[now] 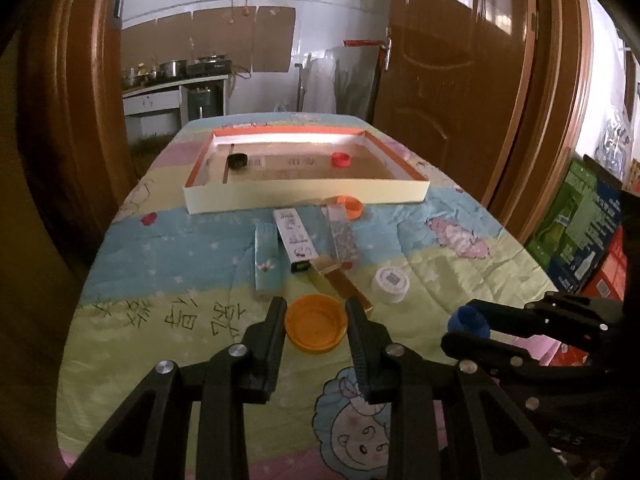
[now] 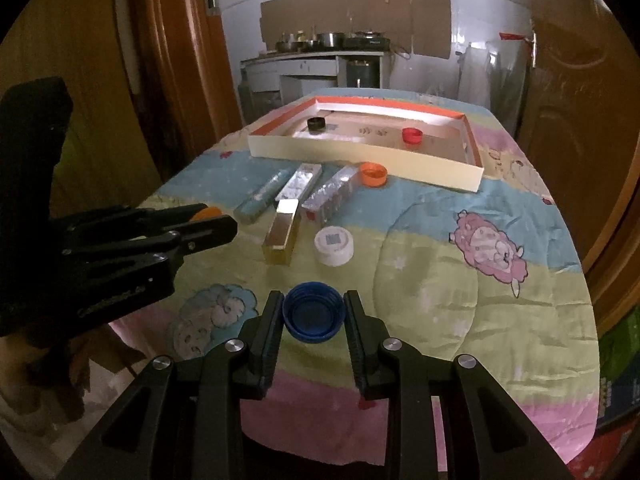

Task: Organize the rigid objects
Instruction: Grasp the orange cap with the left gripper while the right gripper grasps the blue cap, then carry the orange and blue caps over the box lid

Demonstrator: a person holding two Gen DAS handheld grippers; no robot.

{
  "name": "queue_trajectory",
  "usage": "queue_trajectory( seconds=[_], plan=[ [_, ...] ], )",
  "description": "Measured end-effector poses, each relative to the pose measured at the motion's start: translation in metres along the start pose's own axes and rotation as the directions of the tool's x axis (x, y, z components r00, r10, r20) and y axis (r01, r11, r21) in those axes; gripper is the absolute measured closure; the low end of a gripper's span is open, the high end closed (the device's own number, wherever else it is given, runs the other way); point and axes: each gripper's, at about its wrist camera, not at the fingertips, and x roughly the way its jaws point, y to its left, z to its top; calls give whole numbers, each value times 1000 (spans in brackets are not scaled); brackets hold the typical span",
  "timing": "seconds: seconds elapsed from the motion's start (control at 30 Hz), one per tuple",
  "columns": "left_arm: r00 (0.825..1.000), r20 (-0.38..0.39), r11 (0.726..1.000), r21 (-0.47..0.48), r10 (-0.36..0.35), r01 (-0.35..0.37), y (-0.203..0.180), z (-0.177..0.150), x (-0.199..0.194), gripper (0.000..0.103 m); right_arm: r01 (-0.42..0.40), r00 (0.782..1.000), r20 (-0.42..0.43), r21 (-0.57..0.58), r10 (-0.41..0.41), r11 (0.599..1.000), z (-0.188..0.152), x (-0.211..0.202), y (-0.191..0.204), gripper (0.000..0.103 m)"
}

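In the left wrist view, the left gripper (image 1: 316, 322) is seen closed on the round orange plastic lid (image 1: 316, 327); it should be carried level to the shallow white cardboard tray with orange rim (image 1: 304, 196) straight ahead. In the right wrist view, the right gripper (image 2: 313, 316) is clamped on the round blue plastic cap (image 2: 314, 315), pads squarely against its sides; the same tray lies ahead, to be approached without tilting.

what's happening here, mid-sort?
Yes. A person works two tools over a quilt-covered table. The left hand-held gripper is shut on an orange cap; the right hand-held gripper is shut on a blue cap. The shallow box already holds a black cap and a red cap. Several small cartons and two more caps lie outside it.
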Motion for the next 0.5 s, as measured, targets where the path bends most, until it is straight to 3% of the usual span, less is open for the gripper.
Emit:
queue_trajectory(
  seconds=[0.5],
  plan=[
    [1000, 29, 1000, -7, 11, -10, 1, 21, -3, 72, 11, 999, 45, 14, -12, 1000, 34, 0, -5, 72]
  ],
)
